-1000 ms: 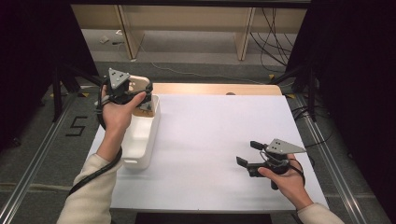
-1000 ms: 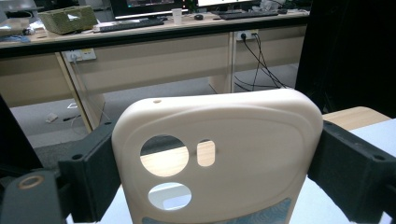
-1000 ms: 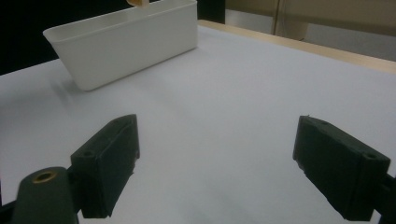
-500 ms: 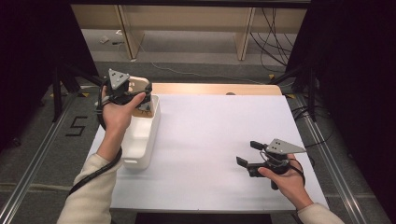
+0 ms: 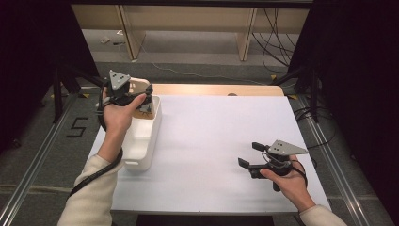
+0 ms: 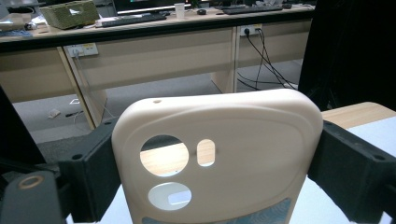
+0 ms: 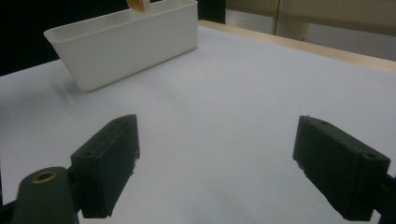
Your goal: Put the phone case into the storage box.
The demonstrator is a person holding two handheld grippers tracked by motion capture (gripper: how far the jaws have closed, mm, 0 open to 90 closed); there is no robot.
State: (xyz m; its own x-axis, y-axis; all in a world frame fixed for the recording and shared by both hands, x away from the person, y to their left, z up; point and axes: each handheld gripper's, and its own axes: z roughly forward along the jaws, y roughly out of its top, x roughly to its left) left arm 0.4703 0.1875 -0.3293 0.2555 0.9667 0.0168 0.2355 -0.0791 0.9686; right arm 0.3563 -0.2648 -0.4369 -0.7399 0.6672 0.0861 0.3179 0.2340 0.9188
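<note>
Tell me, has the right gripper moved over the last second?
No. In the high view the right gripper sits at the same spot against the white table's near right edge as before, jaws open and empty.

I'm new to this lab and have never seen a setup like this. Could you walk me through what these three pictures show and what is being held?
No robot here: a person holds a hand-held tool with two black jaws in each hand. The high view looks down on a white table from the person's side. The other two pictures come from small cameras riding on each tool, looking along its jaws.

The left gripper is over the far end of a white plastic bin at the table's left edge. Its jaws press on both sides of a cream phone case with camera cut-outs, held upright.

The right gripper sits low over bare table near the right side, jaws wide apart, holding nothing. Its view shows the bin across the table.
</note>
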